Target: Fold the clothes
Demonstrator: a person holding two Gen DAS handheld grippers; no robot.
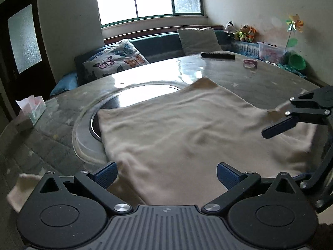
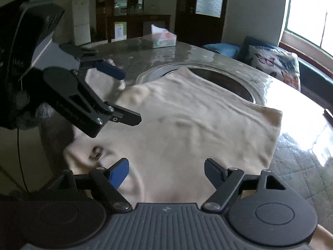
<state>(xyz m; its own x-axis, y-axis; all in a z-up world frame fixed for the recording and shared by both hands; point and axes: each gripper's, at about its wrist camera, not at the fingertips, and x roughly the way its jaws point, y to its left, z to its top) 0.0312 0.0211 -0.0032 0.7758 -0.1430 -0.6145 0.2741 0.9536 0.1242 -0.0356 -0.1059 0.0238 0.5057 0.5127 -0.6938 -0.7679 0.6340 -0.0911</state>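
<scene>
A cream garment [image 1: 187,129] lies spread flat on the round table, partly over the central glass turntable [image 1: 145,89]; it also fills the right wrist view [image 2: 187,129]. My left gripper [image 1: 166,175] is open, its blue pads hovering over the garment's near edge. It also shows at the left of the right wrist view [image 2: 127,95], open above the garment's left side. My right gripper [image 2: 166,174] is open over the garment's near edge. In the left wrist view it shows at the right [image 1: 281,116], open above the garment's right corner.
A tissue box [image 1: 32,110] stands at the table's left edge, also in the right wrist view [image 2: 163,37]. A dark remote [image 1: 218,55] and a small pink item [image 1: 250,63] lie at the far side. A sofa with a butterfly cushion [image 1: 115,59] is behind the table.
</scene>
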